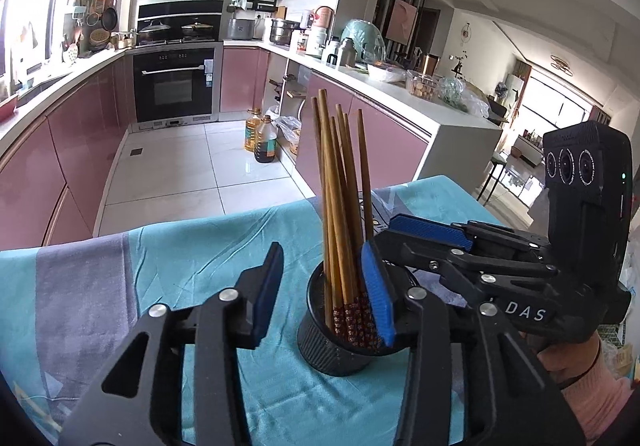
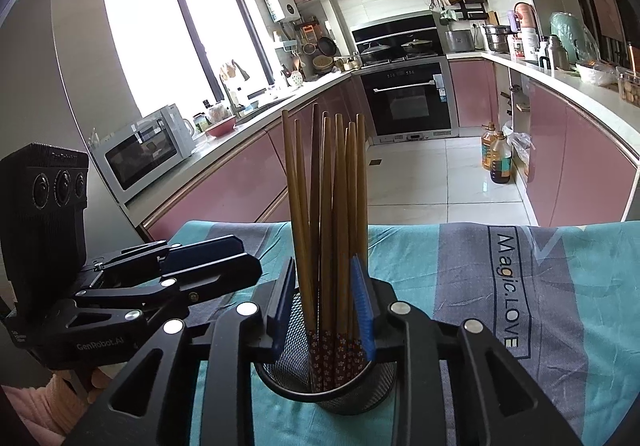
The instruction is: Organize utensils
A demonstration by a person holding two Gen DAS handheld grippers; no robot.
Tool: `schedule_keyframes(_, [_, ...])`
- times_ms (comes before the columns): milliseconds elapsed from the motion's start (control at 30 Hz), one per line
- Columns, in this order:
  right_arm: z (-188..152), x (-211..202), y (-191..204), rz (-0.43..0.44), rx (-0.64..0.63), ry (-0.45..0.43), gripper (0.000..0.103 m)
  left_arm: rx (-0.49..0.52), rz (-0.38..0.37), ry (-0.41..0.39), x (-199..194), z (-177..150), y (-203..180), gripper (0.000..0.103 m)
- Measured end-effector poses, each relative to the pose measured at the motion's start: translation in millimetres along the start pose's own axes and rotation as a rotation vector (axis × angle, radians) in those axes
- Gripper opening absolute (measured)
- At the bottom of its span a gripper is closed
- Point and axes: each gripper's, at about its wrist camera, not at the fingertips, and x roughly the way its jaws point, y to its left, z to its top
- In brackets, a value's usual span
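Note:
A black mesh cup (image 1: 340, 346) stands on the teal and grey tablecloth (image 1: 120, 278). Several wooden chopsticks (image 1: 340, 214) with red patterned ends stand in it. My left gripper (image 1: 324, 290) is open, its right pad by the cup's rim, the cup partly between the fingers. In the right wrist view the cup (image 2: 332, 394) and chopsticks (image 2: 328, 214) sit between the blue pads of my right gripper (image 2: 326, 310), which is open around the bundle without clearly pressing it. The right gripper also shows in the left wrist view (image 1: 404, 234).
The table's far edge drops to a tiled floor (image 1: 180, 166). Pink kitchen cabinets (image 2: 224, 182), an oven (image 1: 174, 86) and oil bottles (image 1: 260, 134) stand beyond. The cloth carries printed lettering (image 2: 508, 286) on the right.

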Motion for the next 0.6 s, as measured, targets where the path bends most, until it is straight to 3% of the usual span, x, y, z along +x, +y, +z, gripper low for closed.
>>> schedule_keyframes(133, [-4.0, -9.9, 1.8, -0.013, -0.012, -0.019, 0.044, -0.014, 0.058, -0.057, -18.2, -7.1, 7.4, 0.07])
schedule_keyframes(167, [-5.8, -12.6, 2.7, -0.02, -0.016, -0.026, 0.054, -0.012, 0.081, -0.076, -24.8, -10.6, 9.1, 0.074])
schedule_keyframes(200, [-8.1, -16.5, 4.0, -0.031, -0.021, -0.038, 0.064, -0.013, 0.1, -0.092, -30.2, -13.9, 11.3, 0.085])
schedule_keyframes(267, [-13.6, -21.6, 9.8, -0.046, -0.044, -0.058, 0.075, -0.025, 0.139, -0.137, -43.0, -21.1, 16.2, 0.097])
schedule_keyframes(300, [-16.6, -23.1, 13.1, -0.054, -0.058, -0.065, 0.085, -0.028, 0.151, -0.152, -48.9, -24.2, 17.7, 0.097])
schedule_keyframes(367, [-23.7, -26.3, 20.1, -0.081, -0.082, -0.083, 0.094, -0.033, 0.188, -0.176, -58.9, -29.5, 21.4, 0.097])
schedule_keyframes(600, [-44.7, -38.7, 37.9, -0.152, -0.117, -0.146, 0.096, -0.049, 0.295, -0.254, -92.6, -54.6, 28.3, 0.097])
